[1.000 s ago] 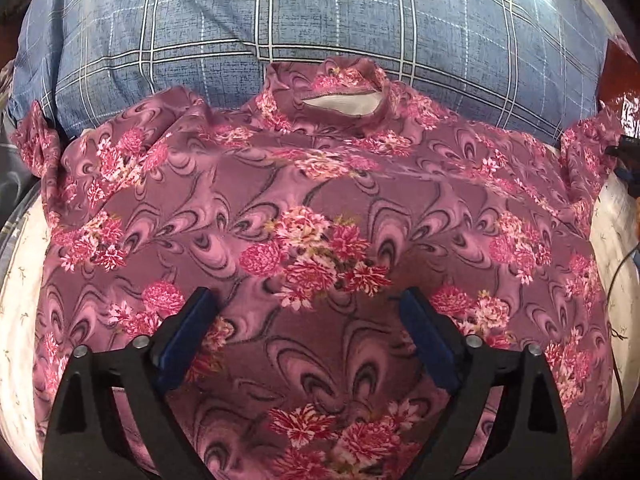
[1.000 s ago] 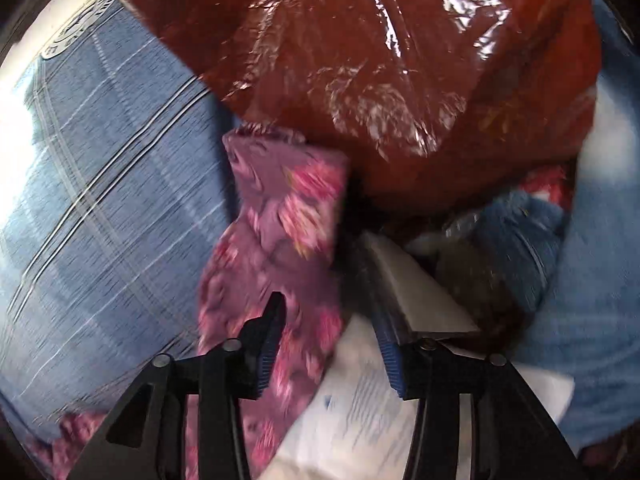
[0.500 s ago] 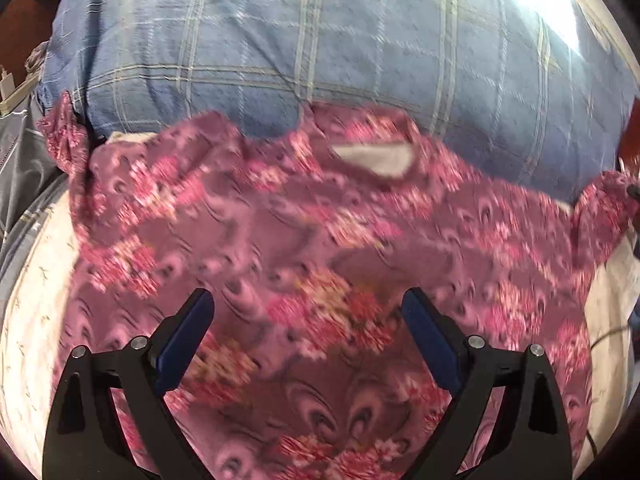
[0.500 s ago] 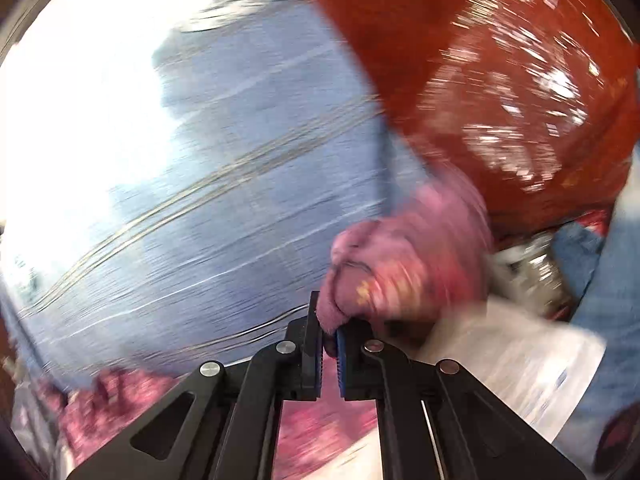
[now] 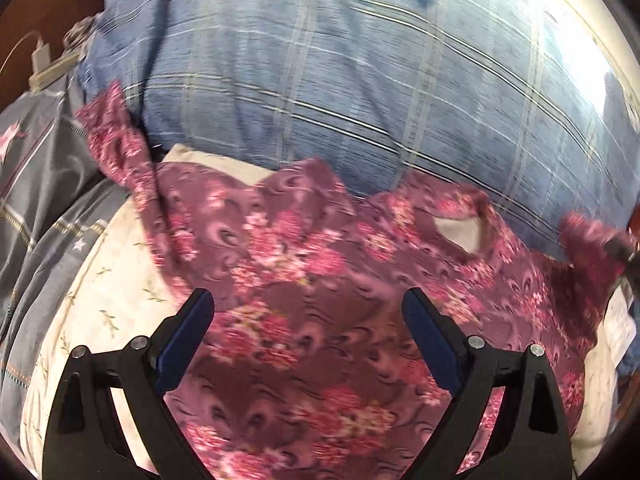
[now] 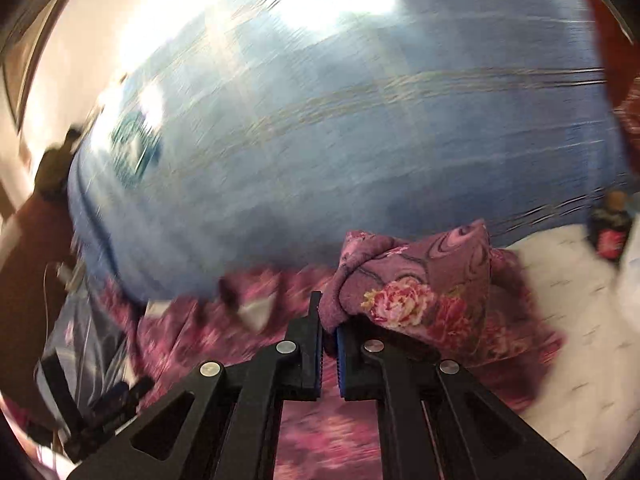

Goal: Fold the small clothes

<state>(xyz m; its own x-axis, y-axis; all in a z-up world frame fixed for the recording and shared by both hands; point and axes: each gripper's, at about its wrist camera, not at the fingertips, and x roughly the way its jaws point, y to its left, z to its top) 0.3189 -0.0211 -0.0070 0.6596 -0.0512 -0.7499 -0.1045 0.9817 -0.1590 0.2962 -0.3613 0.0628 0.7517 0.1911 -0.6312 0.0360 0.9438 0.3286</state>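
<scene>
Cream leaf-print bedding [image 5: 120,280] carries a soft floral maroon top [image 5: 320,320], collar toward the plump blue plaid pillow [image 5: 320,100]. Left gripper [image 5: 308,320] hovers spread above it; right gripper [image 6: 329,332] pinches a bunched sleeve [image 6: 416,280].

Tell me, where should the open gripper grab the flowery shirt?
Probably the free sleeve on the shirt. It sticks out past the body against the blue pillow, so the left gripper, jaws wide, could come from above and pinch its end. The right gripper already clamps the other sleeve.
</scene>
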